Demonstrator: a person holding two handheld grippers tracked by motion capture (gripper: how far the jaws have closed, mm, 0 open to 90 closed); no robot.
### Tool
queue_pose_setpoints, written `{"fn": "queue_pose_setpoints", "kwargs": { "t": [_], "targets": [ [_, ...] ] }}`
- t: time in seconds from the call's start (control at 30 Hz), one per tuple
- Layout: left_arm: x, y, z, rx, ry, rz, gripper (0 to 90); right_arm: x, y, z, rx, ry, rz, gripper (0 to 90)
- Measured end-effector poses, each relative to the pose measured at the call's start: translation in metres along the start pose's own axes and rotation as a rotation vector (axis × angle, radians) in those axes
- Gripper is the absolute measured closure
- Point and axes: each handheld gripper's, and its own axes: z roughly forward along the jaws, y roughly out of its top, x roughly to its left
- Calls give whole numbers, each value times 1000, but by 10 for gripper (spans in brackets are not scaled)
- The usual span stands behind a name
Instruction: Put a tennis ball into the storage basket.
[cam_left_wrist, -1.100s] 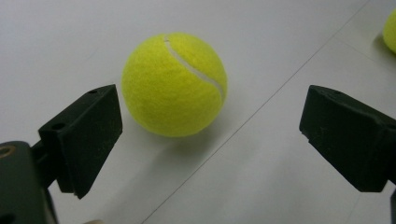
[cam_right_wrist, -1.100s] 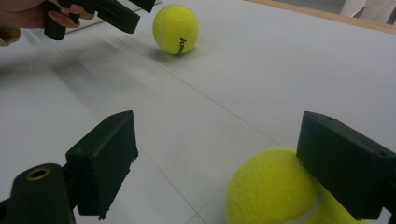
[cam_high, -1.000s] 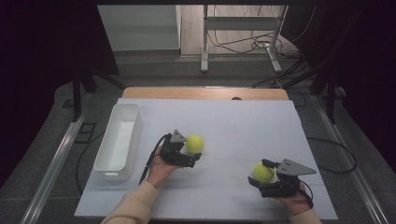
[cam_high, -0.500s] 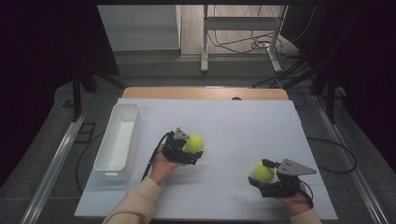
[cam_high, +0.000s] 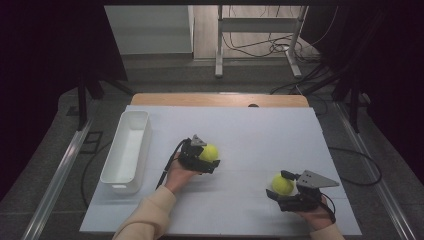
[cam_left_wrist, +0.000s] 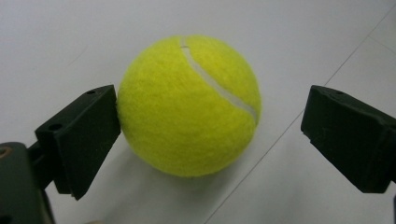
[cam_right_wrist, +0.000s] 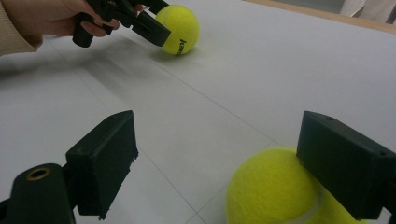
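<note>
At the far left of the surface (cam_high: 240, 130) stands an empty white bin (cam_high: 127, 150), well apart from both balls, and it looks like the likely place for them. Just to its right, the left tongs (cam_left_wrist: 208, 123) stand wide around the left tennis ball (cam_left_wrist: 189, 105), which rests on the surface: one jaw touches its side, while the other is clear of it across a gap. To grip well, shift the tongs sideways until the ball sits midway, then close evenly across its widest part; closing now would likely push the ball and let it roll.

Farther right, near the front edge, the right tongs (cam_right_wrist: 238, 163) are also wide. The right tennis ball (cam_right_wrist: 275, 191) lies on the surface low against one jaw, off-centre, with the other jaw well away. Lower and re-centre these tongs before squeezing, so the pads meet the ball's middle, not its upper curve.
</note>
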Motion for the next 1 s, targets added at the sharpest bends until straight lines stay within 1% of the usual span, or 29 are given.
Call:
{"fn": "queue_pose_setpoints", "kwargs": {
  "t": [0.17,0.3,0.4,0.53,0.67,0.73,0.77,0.8,0.87,1.0],
  "targets": [
    [0,3,5,2,1,-4,58,0,0,0,1,-2,-2,128],
    [3,3,9,16,0,-15,58,0,0,0,1,-3,-1,128],
    [3,3,10,21,0,-16,59,0,0,0,0,-3,0,128],
    [6,4,14,30,5,-33,69,0,0,0,0,-3,0,128],
    [7,3,14,30,2,-42,157,0,0,0,0,-4,-2,128],
    [8,3,14,24,-1,-43,238,0,0,0,0,-4,-1,128],
    [9,3,12,18,-6,-54,246,0,0,-1,1,-4,0,128],
    [9,3,12,20,-9,-49,248,0,0,-1,0,-4,0,128],
    [10,3,12,21,-12,-50,251,0,0,-1,0,-4,0,128],
    [10,3,10,17,-7,-44,253,0,0,-1,1,-4,-1,128]
  ]
}}
